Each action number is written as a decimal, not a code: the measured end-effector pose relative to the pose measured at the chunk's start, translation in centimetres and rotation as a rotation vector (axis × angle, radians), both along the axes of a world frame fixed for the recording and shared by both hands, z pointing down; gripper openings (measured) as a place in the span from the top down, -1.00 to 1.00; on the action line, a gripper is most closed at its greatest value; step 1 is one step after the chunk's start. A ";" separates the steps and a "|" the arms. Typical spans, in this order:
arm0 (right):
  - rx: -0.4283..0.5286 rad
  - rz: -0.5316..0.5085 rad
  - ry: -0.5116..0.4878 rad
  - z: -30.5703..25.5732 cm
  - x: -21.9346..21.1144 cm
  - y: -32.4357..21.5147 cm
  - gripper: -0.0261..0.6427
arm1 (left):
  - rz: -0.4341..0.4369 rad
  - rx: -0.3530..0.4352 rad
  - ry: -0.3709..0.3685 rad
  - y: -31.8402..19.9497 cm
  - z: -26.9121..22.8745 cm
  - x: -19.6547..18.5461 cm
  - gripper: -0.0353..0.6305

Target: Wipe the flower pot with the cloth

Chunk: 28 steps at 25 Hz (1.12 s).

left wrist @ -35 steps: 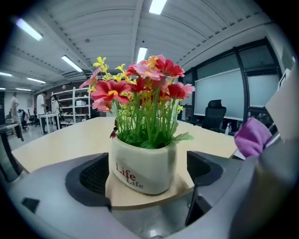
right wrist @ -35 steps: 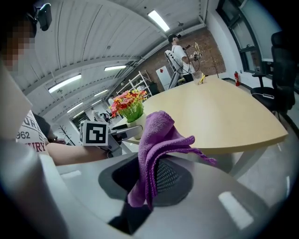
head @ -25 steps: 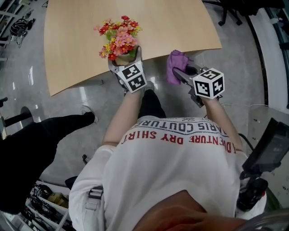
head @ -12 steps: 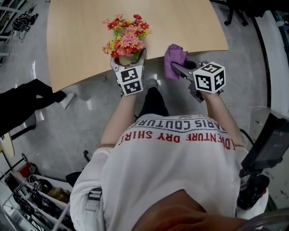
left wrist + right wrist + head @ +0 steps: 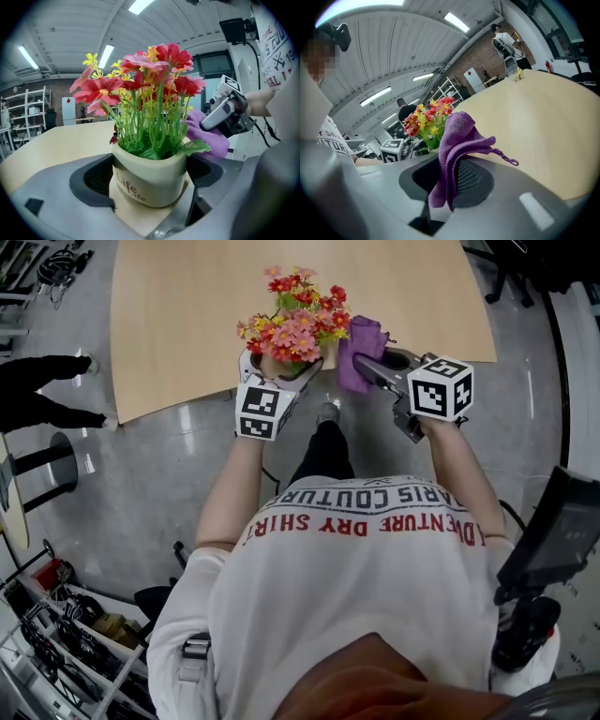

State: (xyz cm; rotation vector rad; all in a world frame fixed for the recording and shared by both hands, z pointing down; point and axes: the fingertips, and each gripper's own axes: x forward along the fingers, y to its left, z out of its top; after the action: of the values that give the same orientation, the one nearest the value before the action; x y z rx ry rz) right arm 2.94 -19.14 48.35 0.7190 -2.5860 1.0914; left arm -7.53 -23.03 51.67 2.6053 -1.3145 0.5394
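Cream round flower pot point(image 5: 140, 183), hard, slippery and I think breakable, sits squeezed by its sides in my left claw point(image 5: 150, 173) at the tan tabletop point(image 5: 187, 315) edge, while my right claw point(image 5: 450, 173) pinches the soft purple cloth point(image 5: 457, 136).

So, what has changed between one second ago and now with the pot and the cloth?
The right gripper carried the purple cloth left, up beside the flower pot; the gap between them has closed, though contact is unclear. Unchanged: left gripper shut on the pot at the table edge, right gripper shut on the cloth.
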 end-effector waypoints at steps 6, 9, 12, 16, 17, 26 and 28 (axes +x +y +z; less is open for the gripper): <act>0.013 -0.022 -0.012 -0.9 -1.9 -1.5 0.76 | 0.122 0.004 0.002 0.2 -0.9 0.2 -0.60; 0.023 -0.032 -0.010 -1.1 -2.8 -2.1 0.76 | 0.137 0.010 0.003 0.3 -1.3 0.1 -0.60; 0.020 -0.042 -0.008 -1.0 -3.5 -2.2 0.76 | 0.139 0.015 0.008 0.5 -1.6 -0.1 -0.60; 0.023 -0.056 0.024 -0.6 -3.9 -2.2 0.76 | 0.144 0.019 0.011 0.7 -2.1 0.0 -0.60; 0.026 -0.060 0.034 -0.4 -4.0 -2.2 0.76 | 0.146 0.019 0.011 0.8 -2.2 0.0 -0.60; -0.019 -0.098 0.238 3.6 -4.2 -3.3 0.76 | 0.154 0.029 0.021 0.7 -2.2 -0.2 -0.60; -0.020 -0.108 0.290 3.9 -4.2 -3.4 0.76 | 0.165 0.023 0.014 0.7 -2.4 -0.2 -0.60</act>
State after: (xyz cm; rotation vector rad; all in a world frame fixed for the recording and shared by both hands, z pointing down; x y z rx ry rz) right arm -1.27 -22.49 52.29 0.6688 -2.3361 0.9059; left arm -7.75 -22.28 49.28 2.7472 -1.1147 0.5317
